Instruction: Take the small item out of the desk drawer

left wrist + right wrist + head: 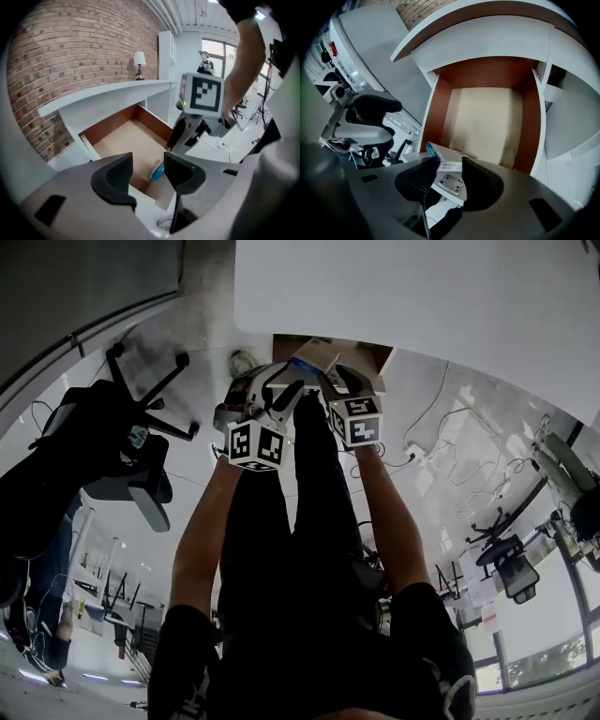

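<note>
Already pulled open, the desk drawer (487, 79). Inside it, at a front corner, the small blue and white box (443, 157). Probably the reaching step now, with no grab made yet. Right gripper (450, 165) right by the box, jaws spread wide, pinching nothing, the box showing just past the tips. Left gripper (147, 163) close by, jaws also wide apart and holding nothing. Next: push the right jaws down on both sides of the box, squeeze softly, then lift up and clear of the drawer front.
</note>
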The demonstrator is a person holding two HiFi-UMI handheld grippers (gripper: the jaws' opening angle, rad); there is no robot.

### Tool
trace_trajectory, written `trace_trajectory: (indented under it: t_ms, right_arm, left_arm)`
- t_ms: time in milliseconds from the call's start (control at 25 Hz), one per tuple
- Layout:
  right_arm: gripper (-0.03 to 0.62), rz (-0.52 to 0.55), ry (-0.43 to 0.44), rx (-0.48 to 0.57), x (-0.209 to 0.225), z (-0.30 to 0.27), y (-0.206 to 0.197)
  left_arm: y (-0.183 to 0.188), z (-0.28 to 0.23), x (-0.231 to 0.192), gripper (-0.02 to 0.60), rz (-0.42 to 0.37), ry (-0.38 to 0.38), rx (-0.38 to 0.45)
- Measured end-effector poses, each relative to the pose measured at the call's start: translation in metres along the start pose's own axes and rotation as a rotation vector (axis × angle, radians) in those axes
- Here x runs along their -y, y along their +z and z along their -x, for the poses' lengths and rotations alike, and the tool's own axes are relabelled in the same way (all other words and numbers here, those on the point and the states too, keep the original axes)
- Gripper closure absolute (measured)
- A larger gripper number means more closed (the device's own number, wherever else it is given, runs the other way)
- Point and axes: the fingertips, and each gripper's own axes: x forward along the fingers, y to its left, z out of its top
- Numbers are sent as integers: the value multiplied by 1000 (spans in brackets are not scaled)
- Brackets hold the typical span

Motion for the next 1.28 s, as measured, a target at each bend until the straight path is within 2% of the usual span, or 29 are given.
trace_trajectory:
  t_ms: [280,440,520,640,920,1040,1280]
  right_arm:
    - [411,-39,-14,12,8,5,-3]
    - [411,-62,-12,24,13,8,-4]
    - [411,-66,-9,28,16,11,-2]
    - [411,-78,-12,38,19,14,0]
    - [421,-89,-27,53,31,18,-5]
    - [452,-80,-50,65,38,21,-5]
    - [464,-50,-67,52,48,18,-10]
  left_arm:
    - [-28,-41,27,364,-295,-152,-177]
    - [-40,-62,41,363,-373,-234,-252]
    - [-39,-71,42,364,-407,-248,-276]
    - [-43,-81,47,364,-437,-259,-308]
    - [-52,-99,51,364,-432,-267,-353]
    - [-52,-103,51,365,-446,-277,-351]
    - [-44,-110,55,377,-468,-290,-321]
